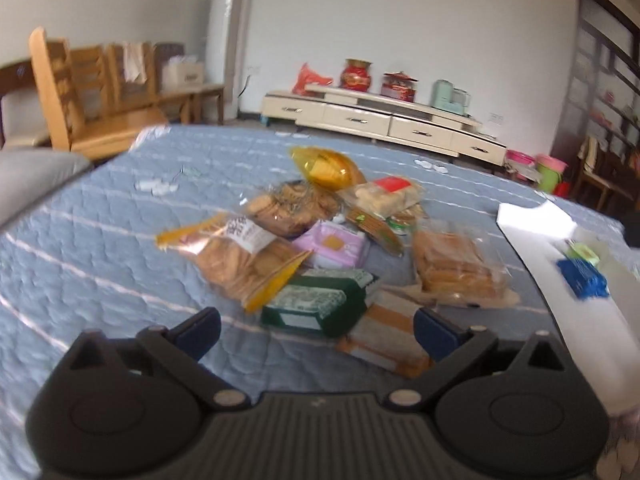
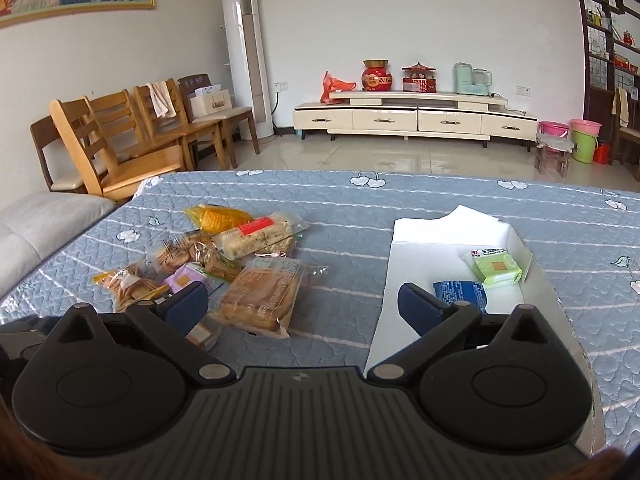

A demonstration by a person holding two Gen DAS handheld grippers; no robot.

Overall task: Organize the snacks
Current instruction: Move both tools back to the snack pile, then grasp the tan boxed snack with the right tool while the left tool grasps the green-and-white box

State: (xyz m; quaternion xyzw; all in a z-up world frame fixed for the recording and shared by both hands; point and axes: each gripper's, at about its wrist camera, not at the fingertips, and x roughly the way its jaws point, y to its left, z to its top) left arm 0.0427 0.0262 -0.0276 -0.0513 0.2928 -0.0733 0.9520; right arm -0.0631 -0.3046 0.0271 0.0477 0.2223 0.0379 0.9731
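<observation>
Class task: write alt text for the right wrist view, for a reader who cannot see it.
An open, empty gripper hovers over a blue quilted table. Left lies a pile of snack packets; right, a white box holds a green packet and a blue packet.

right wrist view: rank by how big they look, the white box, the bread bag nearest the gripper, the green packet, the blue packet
1. white box
2. bread bag
3 and 4. green packet and blue packet: look alike, and the gripper finger hides part of the blue one.

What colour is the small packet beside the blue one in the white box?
Light green packet, clearest in the right wrist view.
</observation>
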